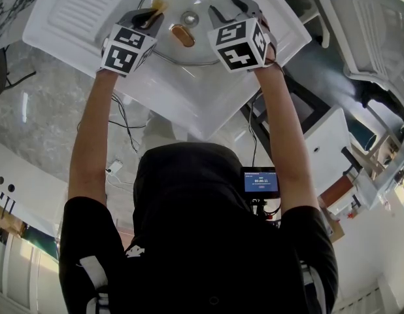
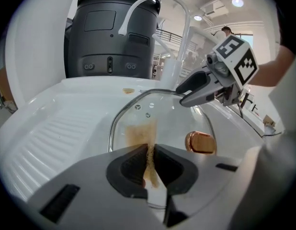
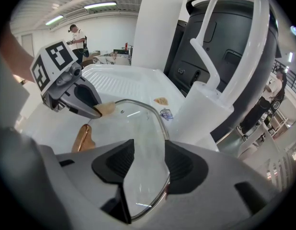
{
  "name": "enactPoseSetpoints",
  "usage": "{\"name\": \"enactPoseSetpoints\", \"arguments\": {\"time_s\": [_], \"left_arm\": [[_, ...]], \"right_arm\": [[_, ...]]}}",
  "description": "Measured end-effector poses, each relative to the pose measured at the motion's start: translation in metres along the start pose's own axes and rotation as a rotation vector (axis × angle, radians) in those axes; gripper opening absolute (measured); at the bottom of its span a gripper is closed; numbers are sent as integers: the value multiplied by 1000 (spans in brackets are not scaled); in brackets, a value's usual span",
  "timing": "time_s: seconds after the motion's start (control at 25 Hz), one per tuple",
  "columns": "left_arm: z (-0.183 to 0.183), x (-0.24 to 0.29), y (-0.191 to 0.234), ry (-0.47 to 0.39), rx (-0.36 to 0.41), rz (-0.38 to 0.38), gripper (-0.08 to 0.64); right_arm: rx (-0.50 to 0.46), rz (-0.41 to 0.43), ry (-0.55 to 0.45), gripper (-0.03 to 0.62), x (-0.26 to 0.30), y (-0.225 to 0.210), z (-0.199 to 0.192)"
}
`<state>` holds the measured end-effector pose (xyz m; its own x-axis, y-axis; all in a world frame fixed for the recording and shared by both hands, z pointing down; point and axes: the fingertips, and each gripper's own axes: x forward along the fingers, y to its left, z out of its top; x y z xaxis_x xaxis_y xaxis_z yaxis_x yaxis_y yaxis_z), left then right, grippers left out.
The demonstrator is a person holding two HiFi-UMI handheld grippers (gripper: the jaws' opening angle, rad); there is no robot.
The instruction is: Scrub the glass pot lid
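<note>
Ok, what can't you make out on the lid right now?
Head view: the left gripper hides where its scrub pad meets the glass pot lid.
Left gripper view: its own jaws cover the lid's near rim.
Right gripper view: the blue mark on the sink is too small to identify.

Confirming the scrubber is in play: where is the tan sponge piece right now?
In the left gripper view, the tan sponge piece is pinched in the left gripper. It lies against the glass lid, left of its copper handle.
</note>
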<state>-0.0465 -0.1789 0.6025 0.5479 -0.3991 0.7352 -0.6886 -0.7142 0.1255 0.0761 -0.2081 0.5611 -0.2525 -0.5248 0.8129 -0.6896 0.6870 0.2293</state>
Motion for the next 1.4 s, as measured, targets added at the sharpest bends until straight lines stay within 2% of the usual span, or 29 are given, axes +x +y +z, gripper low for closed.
{"name": "enactPoseSetpoints", "arguments": {"time_s": [0.2,0.56,1.08,1.2,1.4], "left_arm": [[-7,-3,1,15,-65,15,18],[-11,-2,0,38,-112,15,18],[-20,-4,-2,110,-294,-34,18],[-20,-4,-2,110,-306,-41,18],[-20,-3,-3,107,-281,-31,18]], "right_arm": [[1,-1,-2,187,0,-1,0],[3,-2,2,183,0,1,-1],[6,-5,1,179,0,0,0],[6,-4,3,179,0,0,0],[6,-5,1,178,0,0,-1]]}}
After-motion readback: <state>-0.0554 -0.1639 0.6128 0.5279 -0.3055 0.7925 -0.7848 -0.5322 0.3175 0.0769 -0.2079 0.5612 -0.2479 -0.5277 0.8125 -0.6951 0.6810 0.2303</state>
